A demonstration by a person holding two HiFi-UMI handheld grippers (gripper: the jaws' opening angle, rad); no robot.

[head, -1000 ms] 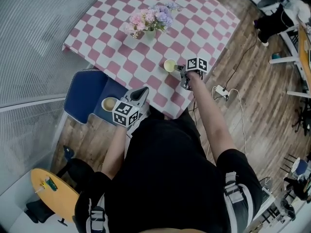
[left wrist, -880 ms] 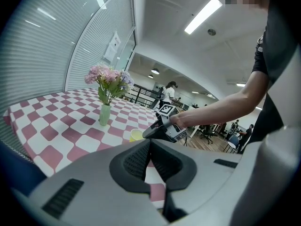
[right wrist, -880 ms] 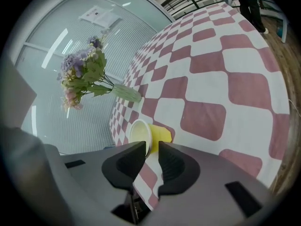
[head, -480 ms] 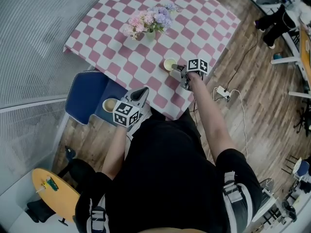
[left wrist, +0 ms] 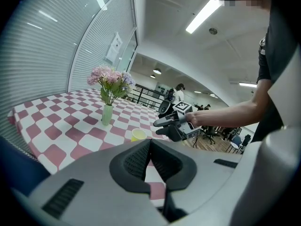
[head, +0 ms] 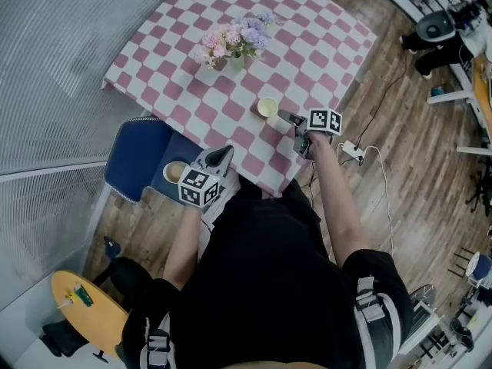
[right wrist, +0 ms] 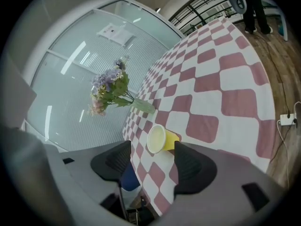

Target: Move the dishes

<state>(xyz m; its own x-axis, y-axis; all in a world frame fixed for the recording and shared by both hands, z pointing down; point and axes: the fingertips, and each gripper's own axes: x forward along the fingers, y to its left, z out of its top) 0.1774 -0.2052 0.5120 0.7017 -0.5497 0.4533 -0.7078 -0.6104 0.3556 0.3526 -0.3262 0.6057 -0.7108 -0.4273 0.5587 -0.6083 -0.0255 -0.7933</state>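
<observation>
**Pink Checks, One Yellow Cup**

The tablecloth [head: 307, 44] is a check of dusty pink and white squares. The cup [head: 267, 107] on it is pale yellow. The flowers [head: 234, 38] are pink and lilac over green leaves, and their vase [left wrist: 107, 114] is pale green. The chair [head: 134, 148] is deep blue and the bowl [head: 174, 171] on it is cream. The floor [head: 415, 191] is brown wood planking. The person's shirt [head: 269, 283] is black. A small round table [head: 81, 306] is orange-yellow.
</observation>
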